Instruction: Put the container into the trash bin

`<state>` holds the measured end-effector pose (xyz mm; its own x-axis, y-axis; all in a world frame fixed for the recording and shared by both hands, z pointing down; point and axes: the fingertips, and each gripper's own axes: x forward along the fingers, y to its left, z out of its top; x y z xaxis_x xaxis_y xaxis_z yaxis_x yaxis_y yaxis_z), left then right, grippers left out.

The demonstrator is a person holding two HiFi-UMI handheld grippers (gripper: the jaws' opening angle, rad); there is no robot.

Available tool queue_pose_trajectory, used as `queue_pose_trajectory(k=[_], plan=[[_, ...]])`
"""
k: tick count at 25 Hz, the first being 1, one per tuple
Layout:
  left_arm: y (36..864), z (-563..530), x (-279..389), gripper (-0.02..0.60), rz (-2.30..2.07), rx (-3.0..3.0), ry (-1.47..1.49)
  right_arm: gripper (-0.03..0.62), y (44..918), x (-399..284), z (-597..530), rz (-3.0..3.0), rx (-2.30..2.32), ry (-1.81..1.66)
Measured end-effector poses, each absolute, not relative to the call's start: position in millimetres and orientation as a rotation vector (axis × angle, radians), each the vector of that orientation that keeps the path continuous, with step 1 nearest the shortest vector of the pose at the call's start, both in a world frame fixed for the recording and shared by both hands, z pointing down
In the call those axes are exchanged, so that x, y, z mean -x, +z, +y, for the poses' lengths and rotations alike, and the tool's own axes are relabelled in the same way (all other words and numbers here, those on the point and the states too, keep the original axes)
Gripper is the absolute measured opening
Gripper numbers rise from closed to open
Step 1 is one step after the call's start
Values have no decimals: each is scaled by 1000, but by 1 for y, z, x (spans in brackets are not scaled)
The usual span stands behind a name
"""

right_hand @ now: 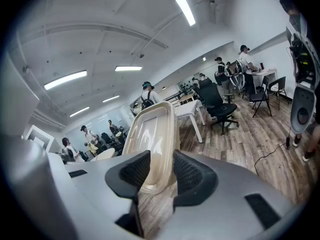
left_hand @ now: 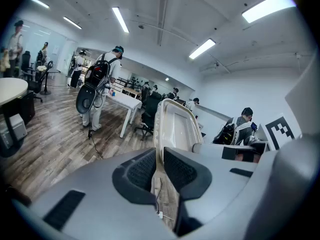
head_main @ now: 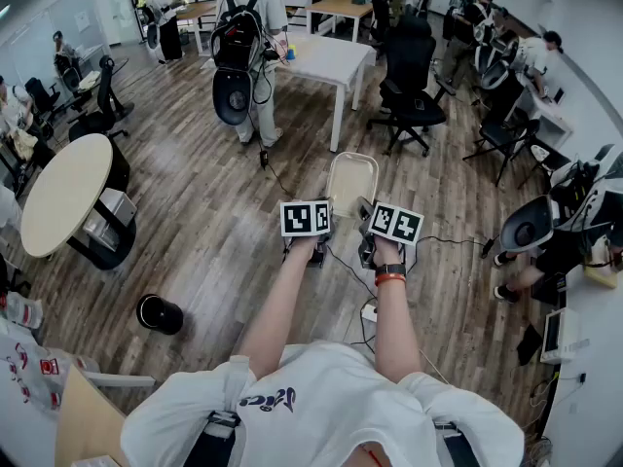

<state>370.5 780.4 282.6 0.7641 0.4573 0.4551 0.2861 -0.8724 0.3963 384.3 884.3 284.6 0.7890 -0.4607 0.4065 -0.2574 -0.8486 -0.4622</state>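
A pale, translucent plastic container (head_main: 350,183) is held out in front of me above the wooden floor, with both grippers at its near end. My left gripper (head_main: 329,216) is shut on its thin rim (left_hand: 175,126), which runs up from between the jaws (left_hand: 159,165). The right gripper (head_main: 366,216) is shut on the container's body (right_hand: 152,134), the wide tub filling the gap between its pads (right_hand: 157,171). A black round bin (head_main: 159,313) stands on the floor at my lower left, well away from both grippers.
A round beige table (head_main: 63,193) is at the left. A white desk (head_main: 326,61) and a black office chair (head_main: 411,76) stand ahead, with a person wearing a backpack (head_main: 243,42) beside them. Cables (head_main: 453,241) cross the floor at the right, and people sit along the right wall.
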Motion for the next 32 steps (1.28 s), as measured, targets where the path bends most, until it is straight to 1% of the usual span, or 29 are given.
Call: queue_pose_trajectory(k=[9,12,21,32], plan=[[308,818,-352,63,527,-2612,798,161,314,-369,922,580,2541,-800],[310,814,-351,63,484,-2608,802,161,319,-372,917,614,2512,-835],[318,714,-335,63,188,-2580,749,163,328,-376,811,873,2453,-947],[307,595,-313,63,53,-2570,668,163,317,-366,687,1044,2426,-966]])
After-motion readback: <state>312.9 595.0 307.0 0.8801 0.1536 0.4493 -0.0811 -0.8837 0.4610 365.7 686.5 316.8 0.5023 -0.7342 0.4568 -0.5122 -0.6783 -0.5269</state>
